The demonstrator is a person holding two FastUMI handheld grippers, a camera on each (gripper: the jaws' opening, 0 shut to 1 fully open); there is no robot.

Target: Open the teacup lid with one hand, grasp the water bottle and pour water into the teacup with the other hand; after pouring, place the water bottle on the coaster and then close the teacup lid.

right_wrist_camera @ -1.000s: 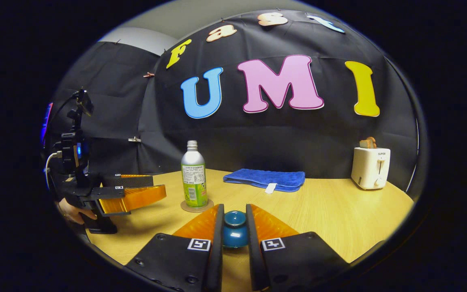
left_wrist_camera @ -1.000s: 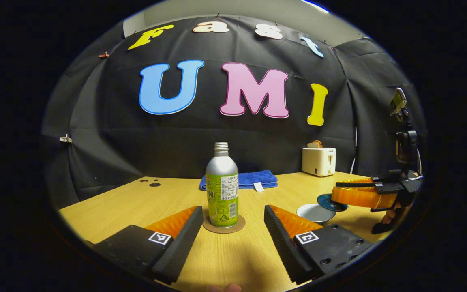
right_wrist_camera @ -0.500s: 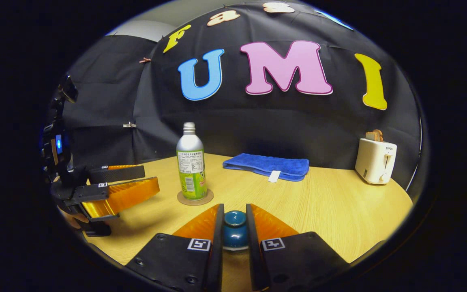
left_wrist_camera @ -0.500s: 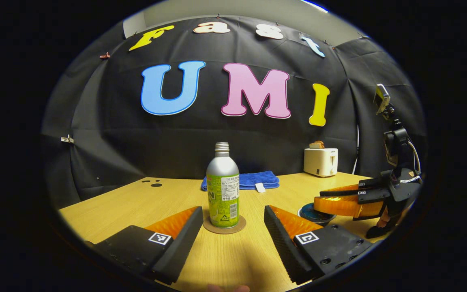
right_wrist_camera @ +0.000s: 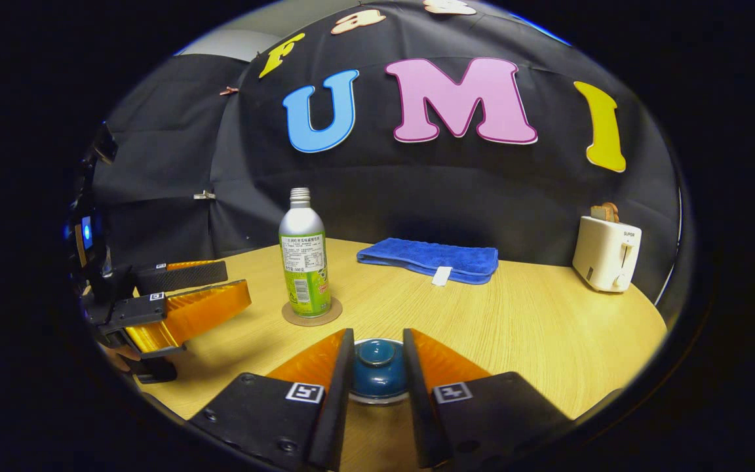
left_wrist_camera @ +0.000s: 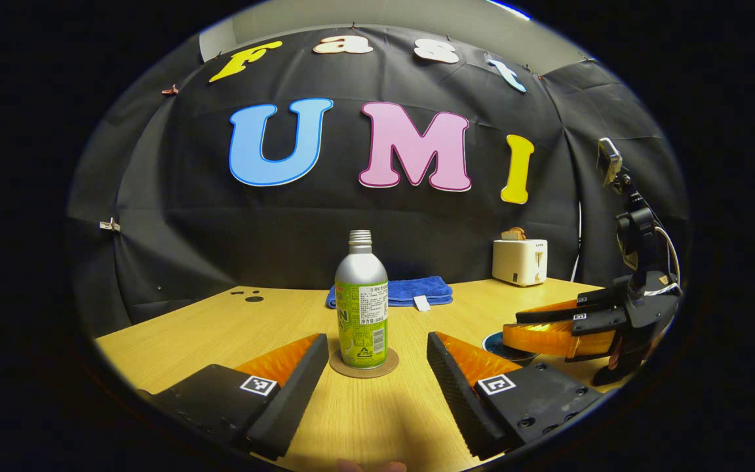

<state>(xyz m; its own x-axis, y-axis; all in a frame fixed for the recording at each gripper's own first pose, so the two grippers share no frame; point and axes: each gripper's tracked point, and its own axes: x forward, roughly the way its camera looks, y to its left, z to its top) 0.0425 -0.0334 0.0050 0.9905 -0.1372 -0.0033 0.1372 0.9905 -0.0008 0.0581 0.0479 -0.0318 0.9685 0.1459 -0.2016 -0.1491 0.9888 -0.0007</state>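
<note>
1. right gripper [right_wrist_camera: 378,367]: fingers stand either side of the blue teacup lid [right_wrist_camera: 377,370], at its knob. contact on both sides is not clear, so cannot tell whether it is clamped or just loosened.
2. in the left gripper view the lid looks seated on the teacup [left_wrist_camera: 507,347], under the right gripper [left_wrist_camera: 535,331], on the wooden table [right_wrist_camera: 548,328]. judged: closing step is at or near its end.
3. left gripper [left_wrist_camera: 377,367]: fingers wide apart, holding nothing, aimed at the water bottle [left_wrist_camera: 361,308].
4. water bottle stands upright on the round coaster [left_wrist_camera: 341,368], near the table's middle, well apart from the teacup.
5. handling, lid: looks glazed ceramic, so stiff, slick, chip-prone. take it by the knob only, let go gently with no sideways drag.
6. handling, bottle: metal body with a smooth label, rigid. if needed again, grip mid-body below the shoulder. weight unknown, contents not visible.
7. blue towel [right_wrist_camera: 430,259] and toaster [right_wrist_camera: 605,254] sit at the back, not involved.
</note>
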